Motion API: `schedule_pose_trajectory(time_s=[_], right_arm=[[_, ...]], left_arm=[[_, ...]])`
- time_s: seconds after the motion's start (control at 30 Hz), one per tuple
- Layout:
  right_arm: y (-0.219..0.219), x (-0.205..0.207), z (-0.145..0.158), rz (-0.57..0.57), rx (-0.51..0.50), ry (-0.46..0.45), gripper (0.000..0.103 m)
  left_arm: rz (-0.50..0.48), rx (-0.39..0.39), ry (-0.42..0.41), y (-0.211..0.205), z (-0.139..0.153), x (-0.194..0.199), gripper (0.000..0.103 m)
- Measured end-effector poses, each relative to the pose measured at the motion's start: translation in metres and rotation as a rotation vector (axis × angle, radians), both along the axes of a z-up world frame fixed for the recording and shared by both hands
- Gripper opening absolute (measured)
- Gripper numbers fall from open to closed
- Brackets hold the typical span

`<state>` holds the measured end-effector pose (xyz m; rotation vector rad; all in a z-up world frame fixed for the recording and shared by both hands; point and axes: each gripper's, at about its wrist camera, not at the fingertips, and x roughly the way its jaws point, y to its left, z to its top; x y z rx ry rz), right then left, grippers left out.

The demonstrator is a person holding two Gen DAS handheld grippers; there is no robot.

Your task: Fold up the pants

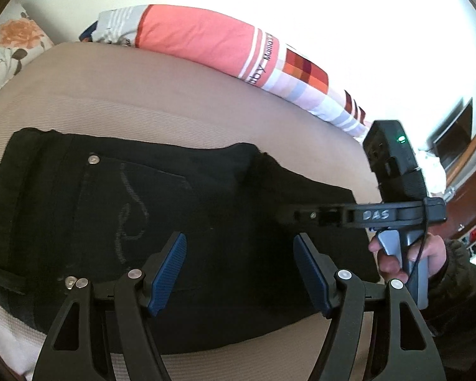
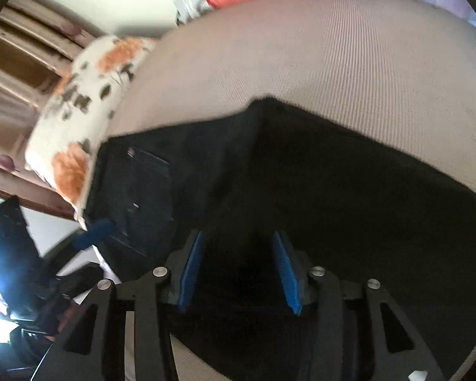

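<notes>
Beige ribbed bedspread (image 1: pixel 181 95) fills both views. Nearest, the left gripper (image 1: pixel 239 273) hovers, fingers apart and empty, over black pants (image 1: pixel 142 209) folded at centre. Right gripper (image 2: pixel 238 273), handle marked "DAS", also gapes empty. Folding looks nearly complete; another fold or smoothing likely follows. Beyond, a pink pillow (image 1: pixel 203 38) reads "Baby".
</notes>
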<state>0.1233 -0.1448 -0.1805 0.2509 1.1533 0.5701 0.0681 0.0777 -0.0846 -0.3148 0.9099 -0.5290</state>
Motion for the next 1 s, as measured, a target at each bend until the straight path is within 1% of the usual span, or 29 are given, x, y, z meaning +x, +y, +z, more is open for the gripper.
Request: schedule_pose_trajectory(time_s=[0.1, 0.13, 0.2, 0.33, 0.43, 0.5, 0.63, 0.7, 0.77, 0.87, 0.93, 1.0], right_arm=[[-0.021, -0.012, 0.017, -0.035, 0.063, -0.037, 0.046], [-0.023, -0.015, 0.020, -0.045, 0.062, -0.051, 0.051], [-0.043, -0.029, 0.027, -0.091, 0.046, -0.082, 0.056], [-0.075, -0.049, 0.025, -0.165, 0.040, -0.086, 0.056], [-0.099, -0.064, 0.014, -0.228, 0.041, -0.061, 0.056], [-0.113, -0.071, 0.005, -0.273, 0.062, -0.039, 0.056], [-0.128, -0.078, -0.009, -0.328, 0.103, -0.014, 0.056], [-0.130, -0.079, -0.013, -0.344, 0.094, -0.017, 0.056], [-0.131, -0.078, -0.014, -0.345, 0.070, -0.039, 0.056], [-0.129, -0.077, -0.014, -0.335, 0.014, -0.068, 0.054], [-0.125, -0.080, -0.016, -0.312, -0.031, -0.077, 0.054], [-0.120, -0.087, -0.019, -0.273, -0.069, -0.086, 0.054]], left_arm=[[-0.034, -0.042, 0.023, -0.006, 0.001, 0.002, 0.070], [-0.045, -0.055, 0.030, -0.009, 0.001, 0.002, 0.070], [-0.074, -0.090, 0.067, -0.016, -0.002, 0.006, 0.070], [-0.117, -0.176, 0.198, -0.029, -0.015, 0.022, 0.070], [-0.119, -0.236, 0.331, -0.035, -0.030, 0.038, 0.070], [-0.102, -0.253, 0.370, -0.036, -0.037, 0.045, 0.070], [-0.070, -0.239, 0.410, -0.040, -0.047, 0.056, 0.069], [-0.060, -0.222, 0.414, -0.044, -0.050, 0.061, 0.066], [-0.059, -0.193, 0.398, -0.046, -0.051, 0.061, 0.062], [-0.065, -0.140, 0.351, -0.052, -0.049, 0.055, 0.061], [-0.070, -0.085, 0.312, -0.057, -0.048, 0.046, 0.057], [-0.081, -0.047, 0.286, -0.061, -0.047, 0.038, 0.057]])
